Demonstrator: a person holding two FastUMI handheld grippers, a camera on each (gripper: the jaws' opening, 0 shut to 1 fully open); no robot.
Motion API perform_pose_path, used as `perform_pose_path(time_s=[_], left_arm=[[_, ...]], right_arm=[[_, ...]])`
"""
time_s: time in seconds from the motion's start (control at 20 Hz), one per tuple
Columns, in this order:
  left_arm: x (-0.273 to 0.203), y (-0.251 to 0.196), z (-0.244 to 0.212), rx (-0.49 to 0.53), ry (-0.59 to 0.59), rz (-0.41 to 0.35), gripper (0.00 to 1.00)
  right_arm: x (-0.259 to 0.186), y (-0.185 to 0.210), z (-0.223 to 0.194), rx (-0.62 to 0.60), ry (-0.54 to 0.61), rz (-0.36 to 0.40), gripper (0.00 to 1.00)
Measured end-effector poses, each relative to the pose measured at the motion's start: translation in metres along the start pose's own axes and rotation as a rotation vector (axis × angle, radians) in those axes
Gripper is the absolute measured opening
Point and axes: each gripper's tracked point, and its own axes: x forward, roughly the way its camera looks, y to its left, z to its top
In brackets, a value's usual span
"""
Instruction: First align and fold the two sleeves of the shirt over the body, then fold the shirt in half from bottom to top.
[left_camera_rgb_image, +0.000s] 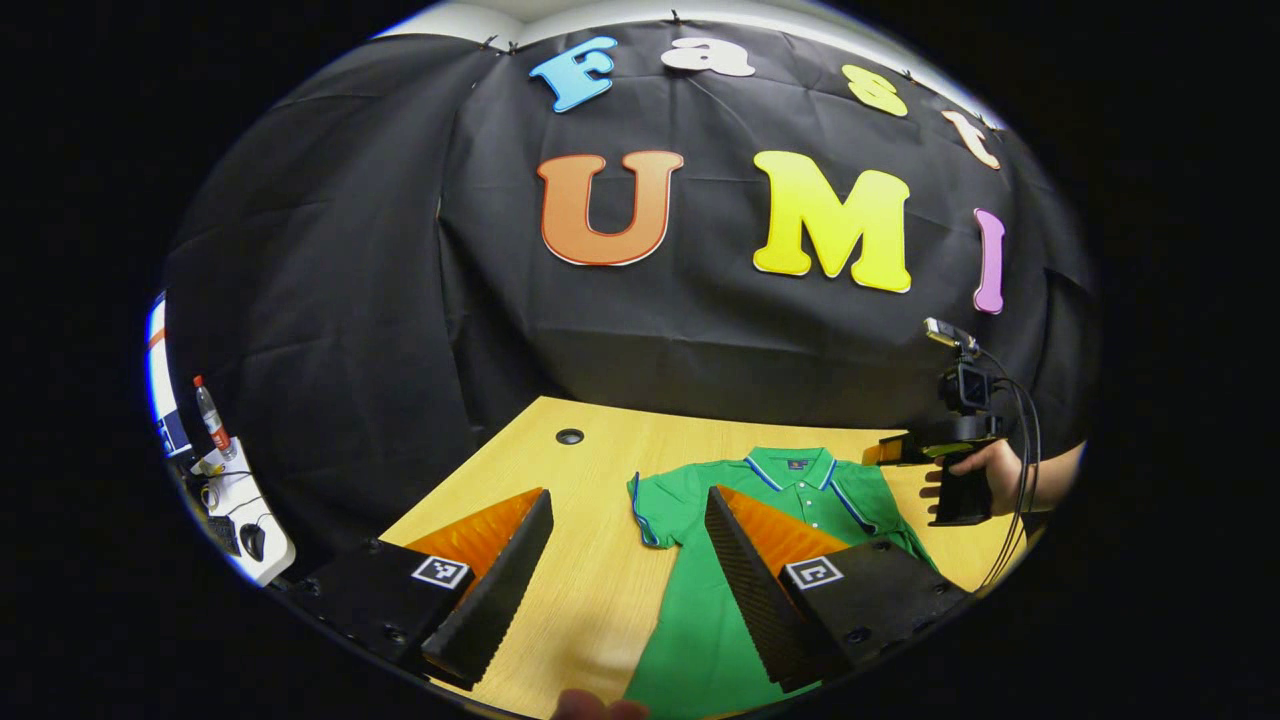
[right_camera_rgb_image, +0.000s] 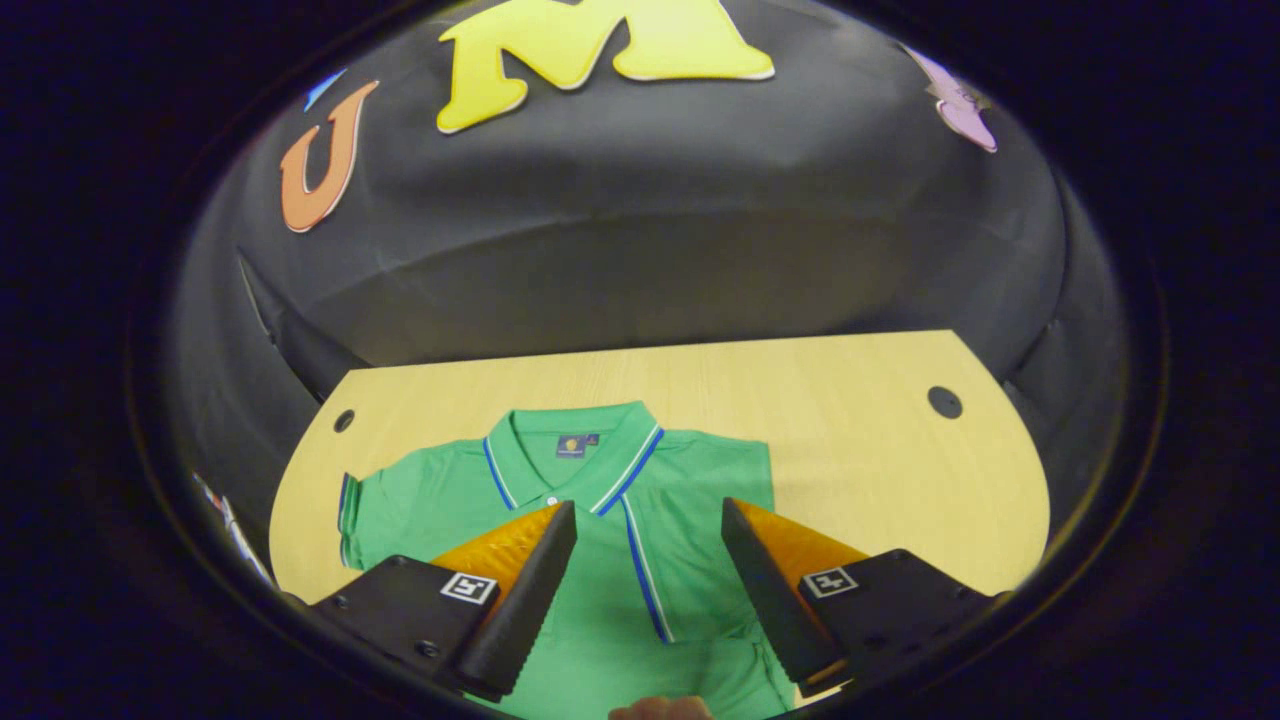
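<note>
Shirt first: a green short-sleeved polo shirt (right_camera_rgb_image: 600, 490) with a blue-and-white trimmed collar lies flat on the pale wooden table (right_camera_rgb_image: 860, 430), collar toward the black cloth wall. In the right gripper view my right claw (right_camera_rgb_image: 650, 580) hangs over the chest, fingers spread wide with nothing between them, the buttoned placket running up through the gap and the collar just beyond the fingertips. On that view's right side the shirt ends in a straight edge at the shoulder, while on its left side a sleeve (right_camera_rgb_image: 362, 515) sticks out flat onto the table. In the left gripper view my left claw (left_camera_rgb_image: 628, 560) is also spread and holds nothing; it sits over the shirt's (left_camera_rgb_image: 700, 600) edge, one finger above bare table (left_camera_rgb_image: 590, 570), the other above the green body, and the outstretched sleeve (left_camera_rgb_image: 650, 505) lies just ahead between them. Farther off there, past the collar, a hand (left_camera_rgb_image: 985, 475) holds my right claw (left_camera_rgb_image: 905, 450) above the table, near the shirt's far shoulder.
</note>
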Motion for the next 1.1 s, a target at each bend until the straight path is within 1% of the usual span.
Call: perform_pose_path(time_s=[0.05, 0.1, 0.2, 0.25, 0.35, 0.4, 0.45, 0.55, 0.6, 0.65, 0.7, 0.8, 0.85, 1.1], left_arm=[[-0.001, -0.001, 0.0, 0.002, -0.004, -0.008, 0.99], [0.0, -0.001, 0.002, 0.006, -0.006, -0.017, 0.99], [0.001, -0.002, 0.002, 0.02, -0.015, -0.034, 0.99], [0.002, -0.002, 0.003, 0.028, -0.014, -0.042, 0.99], [0.002, -0.002, 0.002, 0.038, -0.014, -0.065, 0.99], [0.003, -0.001, 0.001, 0.036, -0.013, -0.077, 0.99], [0.003, -0.002, 0.0, 0.029, -0.01, -0.089, 0.99], [0.003, -0.004, -0.005, 0.013, 0.009, -0.107, 0.98], [0.004, -0.003, -0.007, 0.001, 0.02, -0.112, 0.98], [0.004, -0.005, -0.009, -0.016, 0.03, -0.121, 0.98], [0.004, -0.006, -0.011, -0.033, 0.041, -0.127, 0.99], [0.006, -0.008, -0.017, -0.051, 0.064, -0.132, 0.99], [0.007, -0.009, -0.02, -0.059, 0.076, -0.139, 0.99], [0.012, -0.024, -0.034, -0.103, 0.145, -0.19, 0.99]], right_arm=[[-0.014, 0.0, 0.004, -0.022, -0.028, -0.007, 1.0], [-0.029, 0.0, 0.008, -0.048, -0.06, -0.016, 0.92], [-0.065, 0.005, 0.014, -0.093, -0.121, -0.025, 0.92], [-0.083, 0.008, 0.015, -0.109, -0.151, -0.025, 0.96], [-0.122, 0.016, 0.013, -0.124, -0.199, -0.016, 0.97], [-0.141, 0.021, 0.008, -0.118, -0.208, 0.0, 0.96], [-0.16, 0.026, 0.001, -0.13, -0.216, 0.016, 0.93], [-0.197, 0.025, -0.006, -0.156, -0.251, 0.017, 0.92], [-0.215, 0.024, -0.009, -0.154, -0.268, 0.013, 0.96], [-0.232, 0.023, -0.012, -0.147, -0.283, 0.01, 0.96], [-0.248, 0.021, -0.014, -0.148, -0.299, 0.003, 0.96], [-0.278, 0.006, -0.016, -0.162, -0.335, -0.039, 0.96], [-0.292, 0.002, -0.02, -0.166, -0.347, -0.055, 0.92], [-0.335, -0.025, -0.041, -0.183, -0.36, -0.147, 0.92]])
